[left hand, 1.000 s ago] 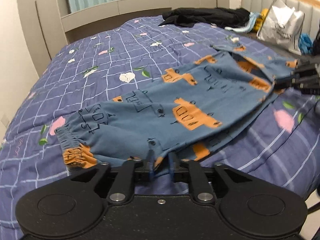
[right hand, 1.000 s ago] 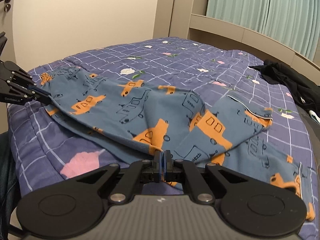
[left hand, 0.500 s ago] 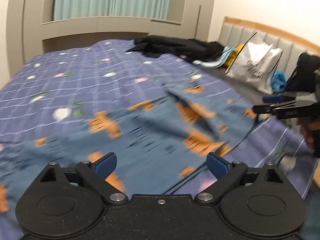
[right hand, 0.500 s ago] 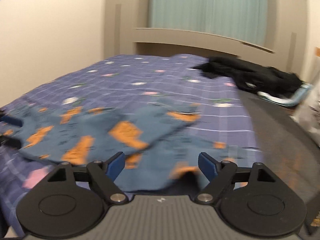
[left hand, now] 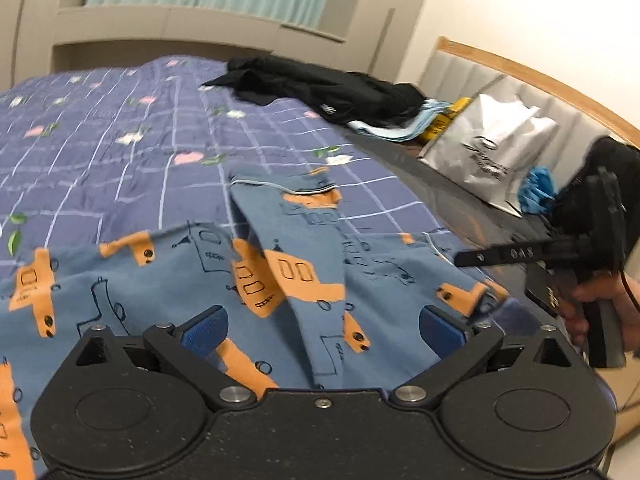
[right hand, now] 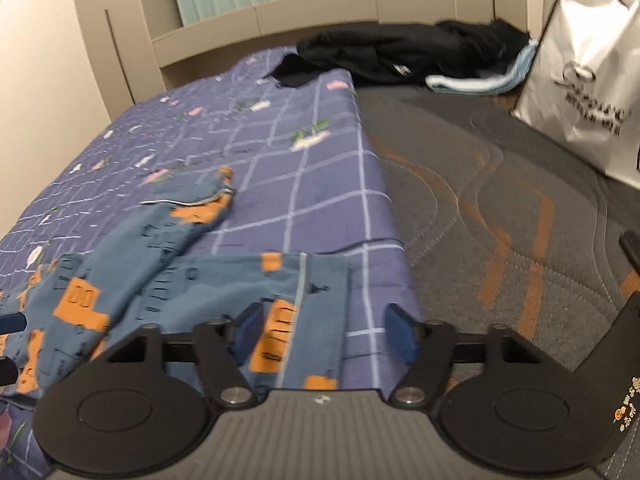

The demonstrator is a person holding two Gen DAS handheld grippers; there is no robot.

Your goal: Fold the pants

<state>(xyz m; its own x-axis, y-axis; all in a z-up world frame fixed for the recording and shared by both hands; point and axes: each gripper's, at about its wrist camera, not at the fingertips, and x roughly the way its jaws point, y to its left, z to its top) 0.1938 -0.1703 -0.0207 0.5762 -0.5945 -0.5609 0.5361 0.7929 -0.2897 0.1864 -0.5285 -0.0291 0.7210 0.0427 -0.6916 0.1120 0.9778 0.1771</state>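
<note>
Left to right: my left gripper (left hand: 322,326) stands spread, empty, above the pants (left hand: 168,280) on the bed (left hand: 120,152); my right gripper (right hand: 322,330) is closing, unpinched, over a near hem. Soft, light cloth; I would grip hems.

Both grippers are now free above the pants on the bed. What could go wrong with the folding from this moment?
1. The pants lie rumpled, one leg crossing over the other; a new grasp may pinch two layers together.
2. The right hand-held gripper is closing over a hem near the edge of the quilt; it may catch the quilt too.
3. The left hand-held gripper stands open close to the right one, so they may collide.
</note>
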